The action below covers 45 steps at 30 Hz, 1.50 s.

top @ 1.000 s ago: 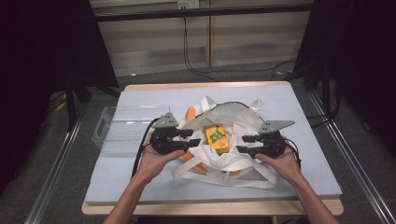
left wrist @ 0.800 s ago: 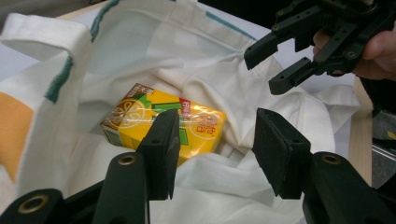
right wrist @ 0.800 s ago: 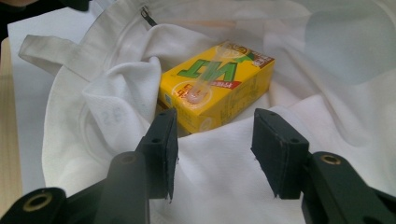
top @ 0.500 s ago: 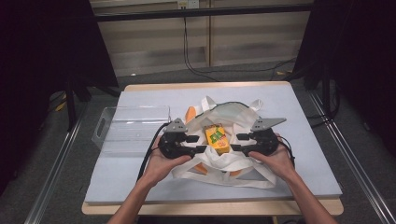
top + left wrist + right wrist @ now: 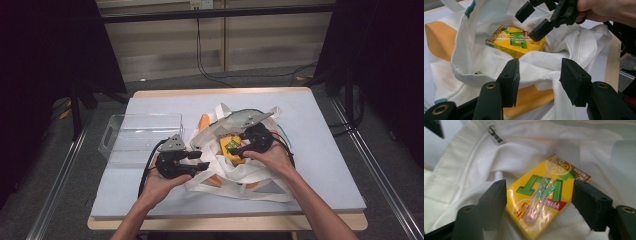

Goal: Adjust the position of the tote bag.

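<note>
Right gripper (image 5: 539, 202) moved inward over yellow carton (image 5: 541, 195) inside white bag (image 5: 474, 162), jaws just spread, carton between them, unpinched. Left gripper (image 5: 539, 80) shifted outward, jaws apart around bag edge.

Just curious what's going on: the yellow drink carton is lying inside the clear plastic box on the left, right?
Not quite. The yellow drink carton lies inside the white cloth bag, as the high view shows; the clear plastic box stands apart, left of the bag.
</note>
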Each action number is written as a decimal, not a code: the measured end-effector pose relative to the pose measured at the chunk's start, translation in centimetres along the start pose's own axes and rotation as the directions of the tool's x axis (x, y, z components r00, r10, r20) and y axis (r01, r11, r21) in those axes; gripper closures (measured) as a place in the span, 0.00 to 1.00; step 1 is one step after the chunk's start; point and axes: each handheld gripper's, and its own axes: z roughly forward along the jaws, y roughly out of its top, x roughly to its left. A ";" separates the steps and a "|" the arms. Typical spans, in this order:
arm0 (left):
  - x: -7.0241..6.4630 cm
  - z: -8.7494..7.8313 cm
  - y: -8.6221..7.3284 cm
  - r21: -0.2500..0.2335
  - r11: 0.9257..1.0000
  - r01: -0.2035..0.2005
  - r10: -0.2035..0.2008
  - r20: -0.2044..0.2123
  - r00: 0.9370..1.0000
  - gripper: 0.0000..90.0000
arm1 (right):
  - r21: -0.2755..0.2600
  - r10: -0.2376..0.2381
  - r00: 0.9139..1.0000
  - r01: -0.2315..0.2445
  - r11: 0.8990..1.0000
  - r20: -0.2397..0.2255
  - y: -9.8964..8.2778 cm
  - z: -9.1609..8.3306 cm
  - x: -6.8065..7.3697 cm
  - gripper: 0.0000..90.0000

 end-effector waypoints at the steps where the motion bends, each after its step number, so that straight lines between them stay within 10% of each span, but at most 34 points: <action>1: 0.0 -0.1 0.0 0.004 1.000 -0.005 0.005 -0.003 1.000 0.55 | 0.000 0.000 1.000 0.000 1.000 0.000 0.0 0.0 0.0 0.28; 27: 0.4 -1.1 -0.5 -0.004 1.000 0.012 -0.012 -0.014 1.000 0.54 | 0.113 0.070 0.996 -0.076 0.991 0.051 0.2 3.2 0.5 0.01; 45: 0.6 -1.5 -0.6 -0.016 1.000 0.017 -0.018 -0.025 1.000 0.52 | 0.144 0.091 0.991 -0.104 0.984 0.093 0.3 4.3 0.8 0.00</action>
